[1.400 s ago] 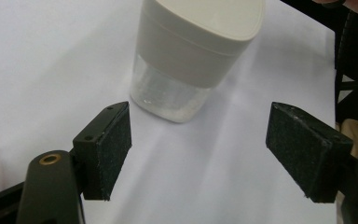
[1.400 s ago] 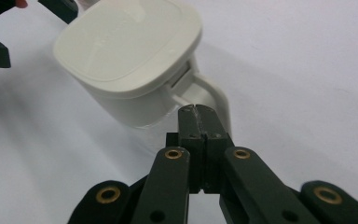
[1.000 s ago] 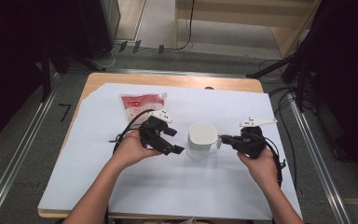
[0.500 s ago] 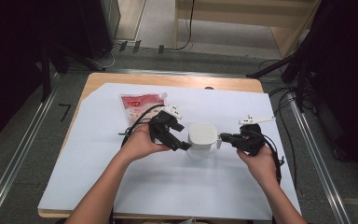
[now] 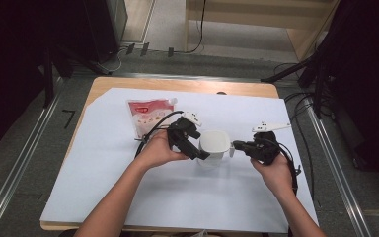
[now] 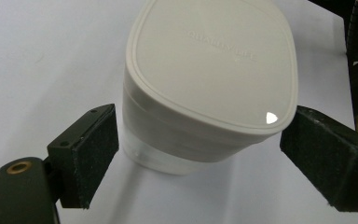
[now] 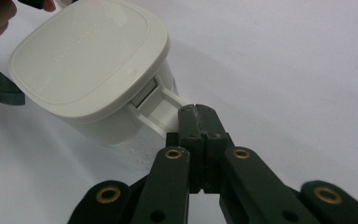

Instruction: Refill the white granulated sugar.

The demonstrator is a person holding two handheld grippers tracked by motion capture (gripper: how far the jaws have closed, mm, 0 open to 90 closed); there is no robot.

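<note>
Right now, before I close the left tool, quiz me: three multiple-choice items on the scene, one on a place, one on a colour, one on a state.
1. Where is the pouch?
A. Beyond the left tool
B. Under the box
C. By the right hand

2. What colour is the lid?
A. Red
B. Off-white
C. Black

3. How does the left tool stand at the box?
A. Clamped on the lid
B. Open, a pad on each side, not pressing
C. Shut beside it

Answers:
1 A, in the high view it lies on the far left of the sheet.
2 B, both tool views show it off-white.
3 B, the left gripper view shows gaps between pads and box. The right tool is shut on the box's latch tab.
</note>
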